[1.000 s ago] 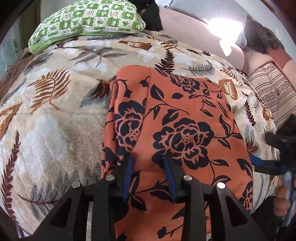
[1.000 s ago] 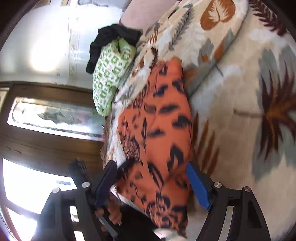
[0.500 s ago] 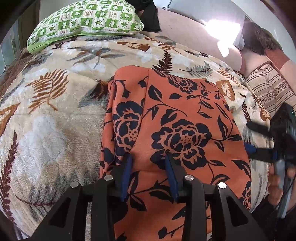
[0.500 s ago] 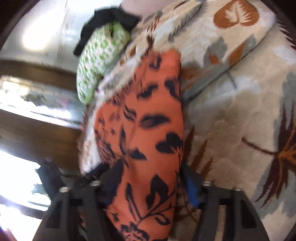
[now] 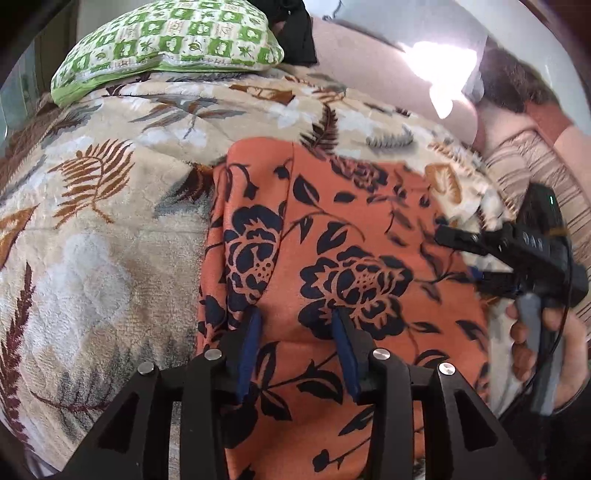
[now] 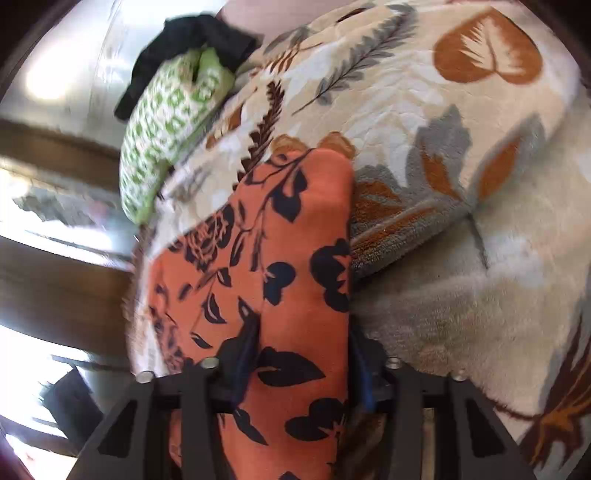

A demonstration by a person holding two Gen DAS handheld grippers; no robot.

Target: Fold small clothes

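An orange garment with a dark floral print lies flat on the leaf-patterned blanket; its left side is folded over. My left gripper is open, its blue-padded fingers resting on the near part of the cloth. My right gripper is open, with the garment's right edge between its fingers, one pad on top and the other at the edge beside the blanket. The right gripper also shows at the garment's right side in the left wrist view, held by a hand.
A green-and-white patterned pillow and a black cloth lie at the far end of the bed. A striped cushion sits at the right. A dark wooden window frame stands beyond the bed's left edge.
My right gripper has moved in onto the garment's right edge, which now lies between its fingers, and its fingers stand closer together. My left gripper has stayed in place on the cloth.
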